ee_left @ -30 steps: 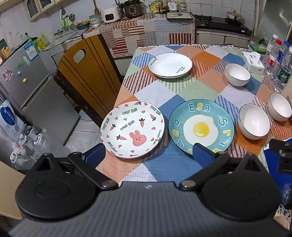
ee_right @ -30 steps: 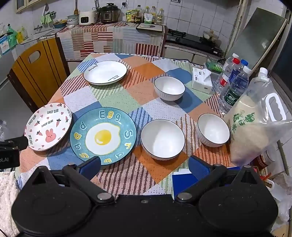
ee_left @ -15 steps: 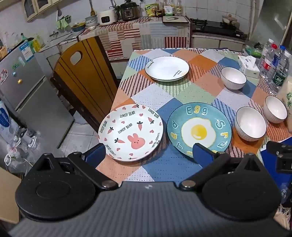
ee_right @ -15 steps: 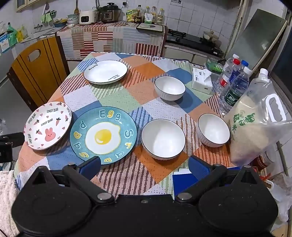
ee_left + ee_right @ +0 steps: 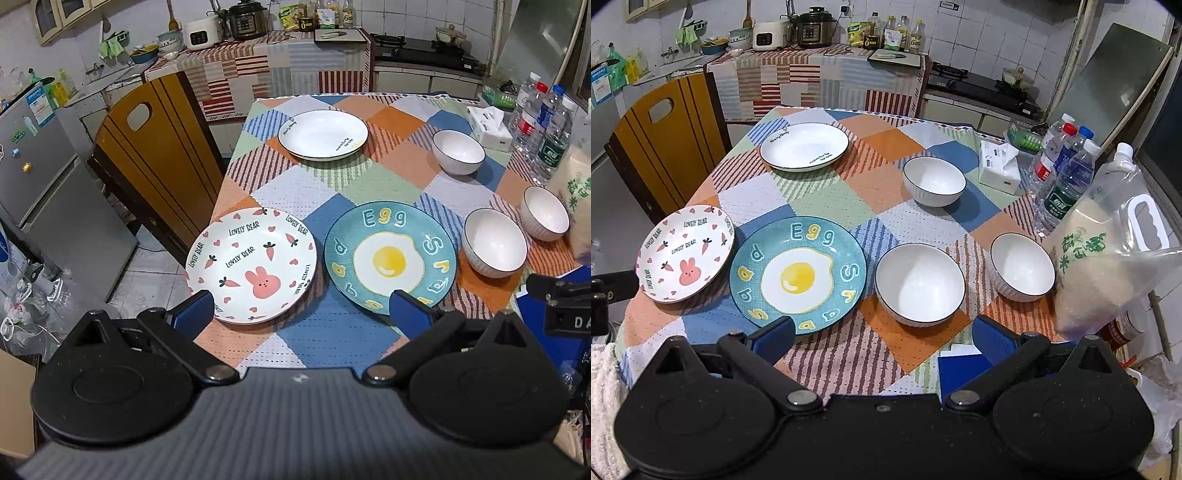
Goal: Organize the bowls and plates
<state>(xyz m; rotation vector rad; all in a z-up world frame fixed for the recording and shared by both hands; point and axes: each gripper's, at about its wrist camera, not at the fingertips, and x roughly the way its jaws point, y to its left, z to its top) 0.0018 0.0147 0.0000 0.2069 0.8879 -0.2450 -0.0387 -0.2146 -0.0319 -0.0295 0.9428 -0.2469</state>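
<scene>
On the patchwork tablecloth lie three plates: a white bunny plate at the near left edge, a teal egg plate beside it, and a plain white plate at the far side. Three white bowls stand to the right: a near one, one by the rice bag, and a far one. My left gripper hovers open above the near table edge between bunny and egg plates. My right gripper hovers open before the near bowl. Both hold nothing.
A bag of rice, several water bottles and a tissue box crowd the table's right side. A wooden chair stands at the table's left. A blue item lies at the near edge. A fridge is far left.
The left gripper has drawn back and risen a little, so the table looks slightly farther. The right gripper has hardly moved. Nothing on the table has shifted.
</scene>
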